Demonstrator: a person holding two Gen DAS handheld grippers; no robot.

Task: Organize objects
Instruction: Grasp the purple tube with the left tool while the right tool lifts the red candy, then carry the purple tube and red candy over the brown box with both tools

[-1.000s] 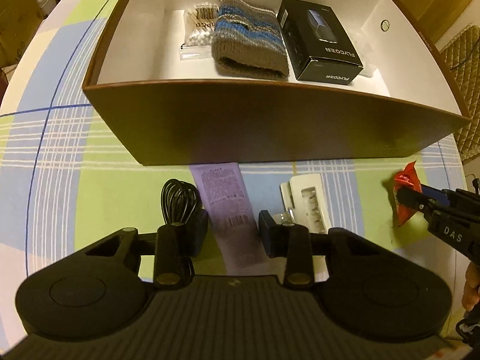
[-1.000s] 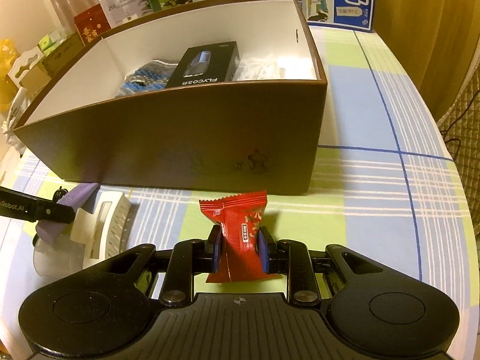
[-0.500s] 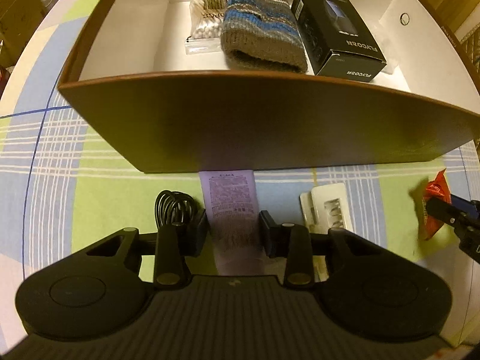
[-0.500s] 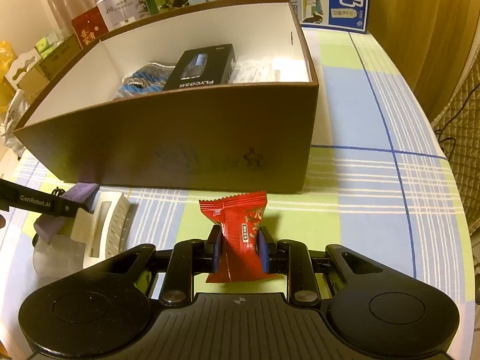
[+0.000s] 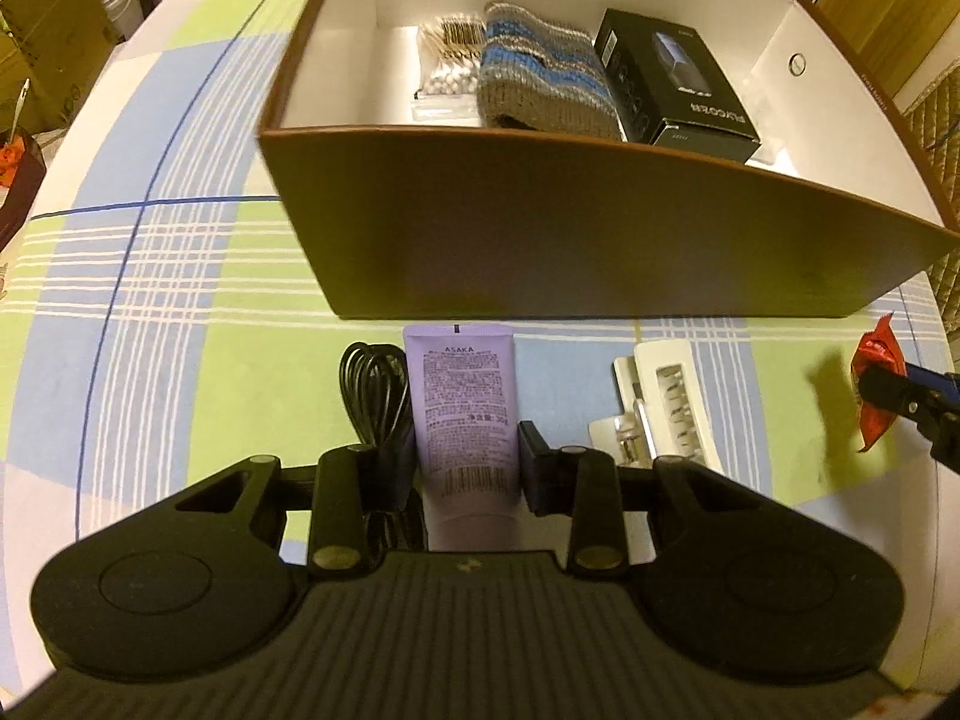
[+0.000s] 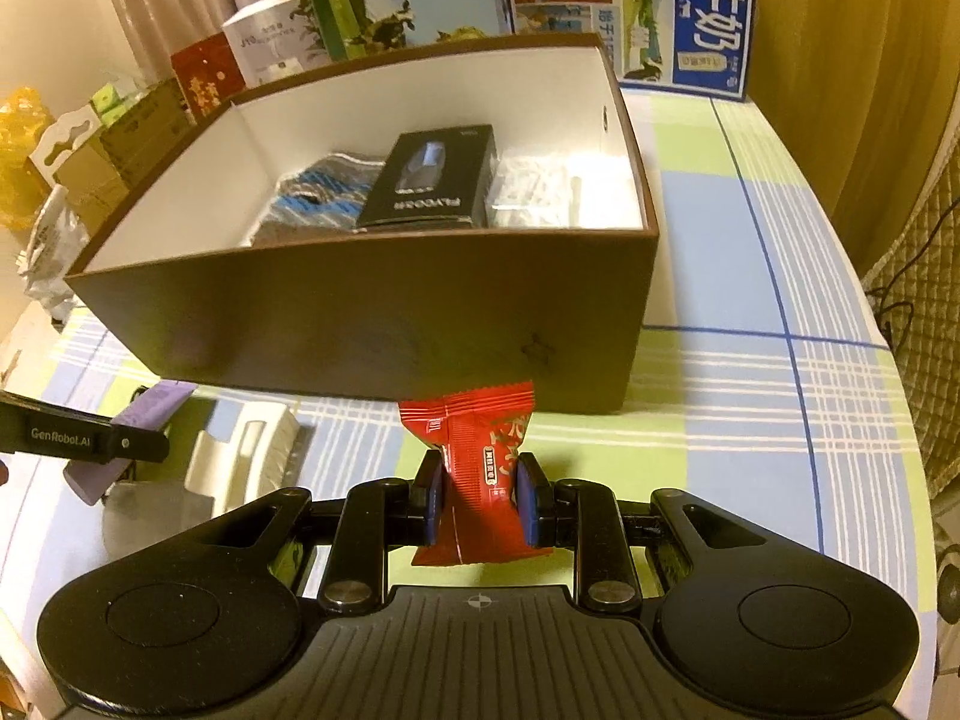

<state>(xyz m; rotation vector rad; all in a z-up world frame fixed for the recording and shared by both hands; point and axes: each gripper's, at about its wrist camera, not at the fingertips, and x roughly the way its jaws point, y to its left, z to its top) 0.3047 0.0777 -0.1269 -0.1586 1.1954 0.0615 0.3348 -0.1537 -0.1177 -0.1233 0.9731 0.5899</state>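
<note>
My left gripper (image 5: pixel 467 462) is shut on a purple tube (image 5: pixel 462 396) that points toward the brown box (image 5: pixel 540 228). Both fingers press the tube's sides. My right gripper (image 6: pixel 483 498) is shut on a red snack packet (image 6: pixel 480 450), held upright in front of the box's (image 6: pixel 360 324) near wall. The packet (image 5: pixel 876 378) also shows at the far right of the left wrist view. Inside the white-lined box lie cotton swabs (image 5: pixel 447 75), a knitted striped piece (image 5: pixel 540 78) and a black carton (image 5: pixel 672 84).
A coiled black cable (image 5: pixel 372 390) lies just left of the tube. A white plastic pack (image 5: pixel 666 402) lies to its right. Cartons and bags stand behind the box (image 6: pixel 420 6). The checked tablecloth (image 6: pixel 750 276) stretches to the right of the box.
My left gripper closed in on the purple tube and swung left, so the box now sits further right in its view. The right gripper rose with the red packet and sees deeper into the box.
</note>
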